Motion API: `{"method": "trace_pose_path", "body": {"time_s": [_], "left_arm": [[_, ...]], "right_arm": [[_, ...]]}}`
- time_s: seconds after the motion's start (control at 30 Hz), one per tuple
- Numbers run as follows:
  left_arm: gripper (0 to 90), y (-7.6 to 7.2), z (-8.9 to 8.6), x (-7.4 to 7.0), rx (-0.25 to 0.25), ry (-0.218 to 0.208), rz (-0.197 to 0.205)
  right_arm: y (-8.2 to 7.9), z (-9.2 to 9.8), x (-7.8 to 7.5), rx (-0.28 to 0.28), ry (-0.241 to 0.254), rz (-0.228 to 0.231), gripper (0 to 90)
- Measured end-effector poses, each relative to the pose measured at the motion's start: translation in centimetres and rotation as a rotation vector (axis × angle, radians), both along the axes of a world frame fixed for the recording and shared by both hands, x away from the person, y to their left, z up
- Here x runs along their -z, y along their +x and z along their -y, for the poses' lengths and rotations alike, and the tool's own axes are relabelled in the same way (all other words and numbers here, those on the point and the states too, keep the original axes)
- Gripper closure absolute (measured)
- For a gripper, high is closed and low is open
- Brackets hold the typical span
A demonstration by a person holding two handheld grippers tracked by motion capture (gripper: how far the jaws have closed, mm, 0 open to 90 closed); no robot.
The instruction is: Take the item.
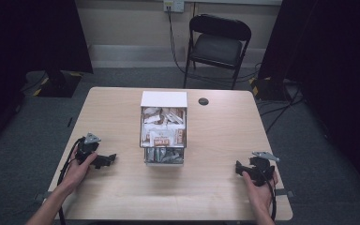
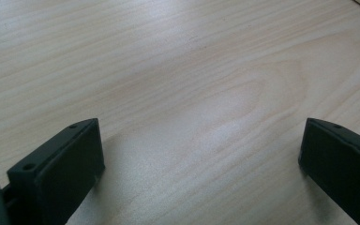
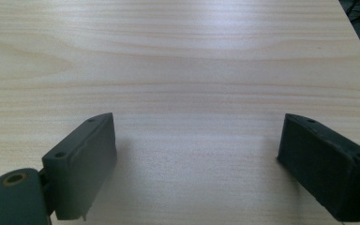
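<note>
A clear box [image 1: 164, 125] with a white lid end, packed with sachets and packets, stands in the middle of the wooden table [image 1: 122, 187]. My left gripper [image 1: 108, 159] rests on the table to the box's left, held by a hand, jaws pointing right toward the box. My right gripper [image 1: 239, 168] rests near the table's right front, jaws pointing left. In the left gripper view the left gripper [image 2: 201, 140] is open over bare wood. In the right gripper view the right gripper [image 3: 197, 140] is likewise open, nothing between its jaws.
A small dark round cable hole [image 1: 203, 101] sits in the table behind the box on the right. A black folding chair [image 1: 218, 44] stands beyond the far edge. Dark curtains and cables lie on the grey floor at both sides.
</note>
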State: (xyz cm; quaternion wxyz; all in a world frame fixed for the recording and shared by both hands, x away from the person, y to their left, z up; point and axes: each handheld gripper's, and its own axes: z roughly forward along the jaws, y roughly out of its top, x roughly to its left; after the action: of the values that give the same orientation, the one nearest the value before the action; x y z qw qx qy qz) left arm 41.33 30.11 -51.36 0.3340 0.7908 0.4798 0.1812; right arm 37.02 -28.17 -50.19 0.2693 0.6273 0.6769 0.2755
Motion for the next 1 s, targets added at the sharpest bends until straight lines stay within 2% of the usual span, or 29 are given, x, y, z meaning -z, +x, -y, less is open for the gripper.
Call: {"method": "trace_pose_path", "body": {"time_s": [0.43,0.77,0.87,1.0], "left_arm": [[0.0,-0.06,0.05,0.00,-0.005,-0.002,-0.002],[0.0,-0.04,0.05,0.01,-0.004,-0.003,-0.001],[0.0,-0.04,0.04,0.01,-0.004,-0.003,-0.002],[0.0,-0.04,0.04,0.01,-0.004,-0.003,-0.002]], "right_arm": [[-0.05,-0.05,0.00,0.004,-0.001,0.001,11.4],[-0.16,-0.27,-0.12,0.002,0.005,0.001,15.0],[-0.22,-0.31,-0.39,-0.007,0.038,-0.001,16.6],[-0.26,-0.15,-0.61,0.000,0.052,0.004,17.9]]}}
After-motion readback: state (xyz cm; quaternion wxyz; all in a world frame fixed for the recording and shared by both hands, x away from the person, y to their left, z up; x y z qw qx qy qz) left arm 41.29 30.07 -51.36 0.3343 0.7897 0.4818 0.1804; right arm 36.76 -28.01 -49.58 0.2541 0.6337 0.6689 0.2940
